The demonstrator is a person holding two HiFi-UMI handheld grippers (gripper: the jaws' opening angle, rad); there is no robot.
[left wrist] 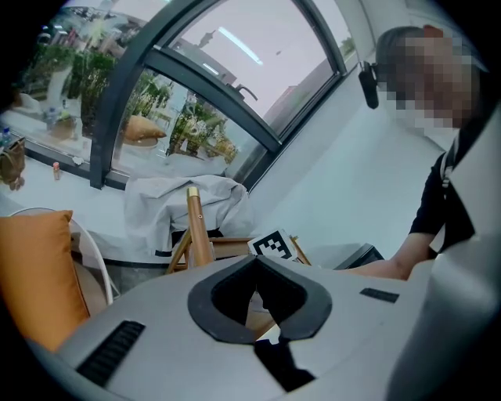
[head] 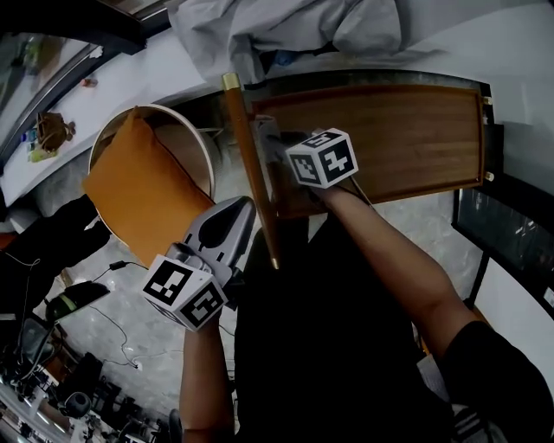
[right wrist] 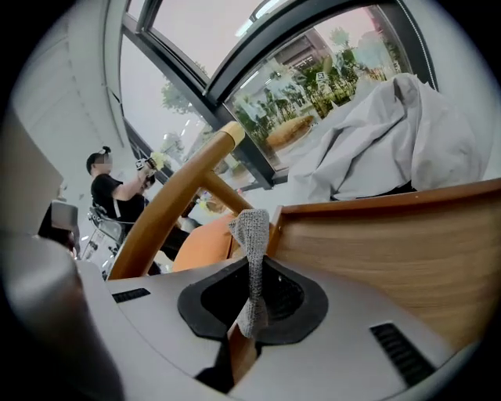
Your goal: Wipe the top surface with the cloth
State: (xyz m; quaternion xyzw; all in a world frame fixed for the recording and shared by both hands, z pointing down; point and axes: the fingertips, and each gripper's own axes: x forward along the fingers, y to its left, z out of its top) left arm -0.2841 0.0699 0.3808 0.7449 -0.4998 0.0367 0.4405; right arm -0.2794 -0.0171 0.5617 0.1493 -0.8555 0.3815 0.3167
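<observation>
The right gripper's [right wrist: 254, 274] jaws are pinched together on a grey knitted cloth [right wrist: 252, 231], whose free end stands up above the jaw tips. In the head view the cloth [head: 262, 130] sits at the left edge of the brown rectangular wooden top [head: 389, 138], right beside a round wooden pole with a brass cap [head: 251, 173]. The left gripper [left wrist: 254, 270] has its jaws closed tip to tip with nothing between them. It hangs apart from the top, nearer the person, just left of the pole's lower end. Further left lies an orange cushion [head: 143, 186] in a white round chair [head: 186, 117] – and beyond the top, a pale grey crumpled garment [head: 294, 26].
</observation>
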